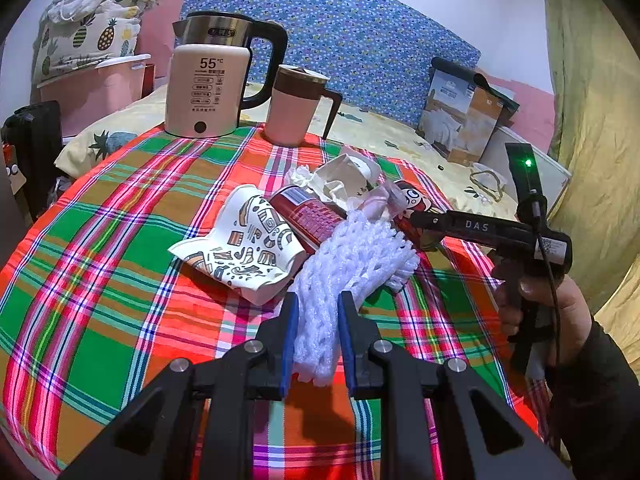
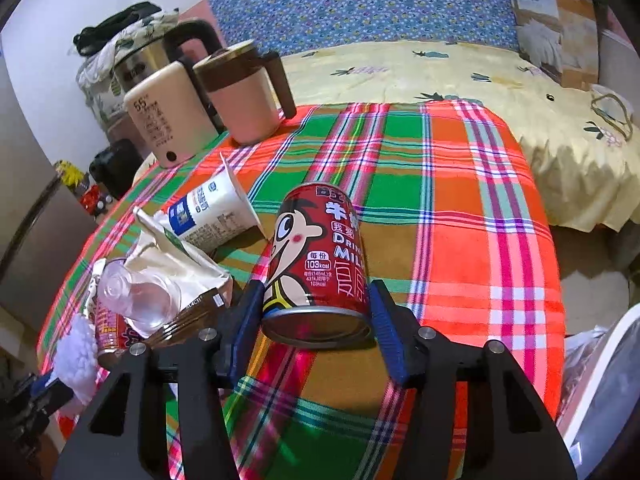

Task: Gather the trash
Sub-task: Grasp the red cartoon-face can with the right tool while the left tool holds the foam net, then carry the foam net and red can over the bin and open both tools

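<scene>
**Both grippers closed on trash**

The left gripper [image 1: 318, 336] is closed on a white foam net sleeve [image 1: 352, 256], which lies on the plaid tabletop [image 1: 120, 280]. Just ahead of it lies a flattened paper cup [image 1: 244, 244]. The right gripper [image 2: 316, 334] clamps a red milk can [image 2: 316, 256]; to its left lies a yogurt cup [image 2: 212, 212].

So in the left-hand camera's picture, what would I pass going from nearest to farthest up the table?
White foam net between the left gripper fingers → red can → crumpled white paper → pink mug.
</scene>
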The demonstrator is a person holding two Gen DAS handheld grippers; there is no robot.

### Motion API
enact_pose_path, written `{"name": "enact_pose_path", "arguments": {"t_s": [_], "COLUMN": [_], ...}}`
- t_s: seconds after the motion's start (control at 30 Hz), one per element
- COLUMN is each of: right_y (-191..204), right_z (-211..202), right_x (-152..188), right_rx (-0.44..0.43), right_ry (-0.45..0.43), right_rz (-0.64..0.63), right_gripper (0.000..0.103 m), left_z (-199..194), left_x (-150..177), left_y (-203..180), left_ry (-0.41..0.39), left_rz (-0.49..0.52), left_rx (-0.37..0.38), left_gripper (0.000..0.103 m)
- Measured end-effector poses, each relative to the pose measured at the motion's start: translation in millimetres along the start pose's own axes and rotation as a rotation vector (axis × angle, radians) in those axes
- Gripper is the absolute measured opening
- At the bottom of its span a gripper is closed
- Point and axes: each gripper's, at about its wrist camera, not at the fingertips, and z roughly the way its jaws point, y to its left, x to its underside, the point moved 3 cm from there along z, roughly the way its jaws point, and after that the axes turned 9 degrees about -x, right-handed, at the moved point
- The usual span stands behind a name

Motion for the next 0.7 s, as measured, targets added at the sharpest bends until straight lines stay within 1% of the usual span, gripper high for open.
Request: {"name": "enact_pose_path", "arguments": {"t_s": [0.2,0.37,0.5,0.7], "right_y": [-1,-4,-8,-13], "right_z": [-23,-54,-79,-109], "right_x": [9,33,51,67], "right_rx": [0.002,-0.004,-0.012,-0.009], "right_ry": [-0.045,-0.07,-0.091,-0.129], "right_rz": [0.009,0.027,0.06,0.094], "right_gripper": [0.054,0.054,0.054,0.054], "left_z": [-3,-8,-10,-12], "left_x": [0,2,4,6], "left_y": [-6,-19,-35,-65], "left_ry": [0.001,0.003,0.012,0.025], "left_rz": [0.003,0.019,0.038,0.081], "left_rx": [0.0,0.012,0.03,0.064], "left_gripper": [0.021,0.021,0.021,0.021]}}
